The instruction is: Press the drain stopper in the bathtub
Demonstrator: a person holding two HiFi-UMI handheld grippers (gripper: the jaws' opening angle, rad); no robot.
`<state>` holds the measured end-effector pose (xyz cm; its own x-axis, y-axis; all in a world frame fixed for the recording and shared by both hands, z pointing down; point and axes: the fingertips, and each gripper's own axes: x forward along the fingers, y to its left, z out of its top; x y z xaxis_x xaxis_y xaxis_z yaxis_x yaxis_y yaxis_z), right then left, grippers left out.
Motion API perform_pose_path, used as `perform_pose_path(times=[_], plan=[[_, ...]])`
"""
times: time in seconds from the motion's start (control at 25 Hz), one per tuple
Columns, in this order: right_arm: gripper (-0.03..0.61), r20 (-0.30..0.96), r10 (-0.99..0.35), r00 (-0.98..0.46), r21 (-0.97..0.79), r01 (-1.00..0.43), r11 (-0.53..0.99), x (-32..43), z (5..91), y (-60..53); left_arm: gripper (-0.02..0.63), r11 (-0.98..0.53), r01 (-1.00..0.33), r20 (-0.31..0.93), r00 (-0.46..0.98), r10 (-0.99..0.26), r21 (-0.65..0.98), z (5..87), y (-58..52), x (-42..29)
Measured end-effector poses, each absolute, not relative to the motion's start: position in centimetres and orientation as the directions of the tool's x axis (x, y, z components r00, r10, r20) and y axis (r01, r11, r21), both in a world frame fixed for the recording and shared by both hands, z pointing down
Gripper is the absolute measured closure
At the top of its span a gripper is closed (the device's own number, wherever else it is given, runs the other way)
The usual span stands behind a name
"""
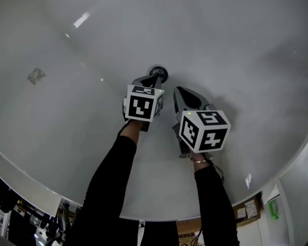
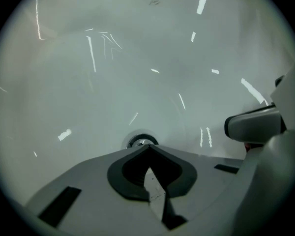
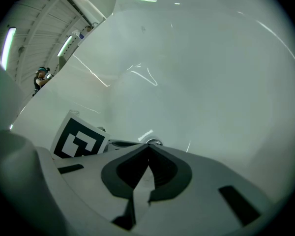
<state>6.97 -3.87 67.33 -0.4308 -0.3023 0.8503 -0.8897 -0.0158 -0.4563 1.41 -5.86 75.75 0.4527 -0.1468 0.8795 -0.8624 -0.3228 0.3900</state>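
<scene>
The round chrome drain stopper sits in the floor of the white bathtub. My left gripper is shut with nothing in it, and its tip is right at the stopper's near edge. In the left gripper view the stopper peeks out just beyond the closed jaw tips; I cannot tell if they touch. My right gripper is also shut and empty, a little to the right of the stopper and short of it. The right gripper view shows the stopper just past that closed tip.
The tub walls curve up on all sides. A small grey mark lies on the tub floor at the left. The tub rim runs along the bottom, with clutter and a green bottle beyond it. A distant person stands outside the tub.
</scene>
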Motion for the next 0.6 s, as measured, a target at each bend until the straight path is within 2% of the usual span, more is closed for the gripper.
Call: perform_pose_path(times=[0.6], plan=[[0.577,0.849,-0.304,-0.432,-0.452,-0.892,0.007,5.5,64.6,-5.0,0.606,-0.317,-0.861,0.866,0.467,-0.181,0.398,70.7,-6.6,-0.1]])
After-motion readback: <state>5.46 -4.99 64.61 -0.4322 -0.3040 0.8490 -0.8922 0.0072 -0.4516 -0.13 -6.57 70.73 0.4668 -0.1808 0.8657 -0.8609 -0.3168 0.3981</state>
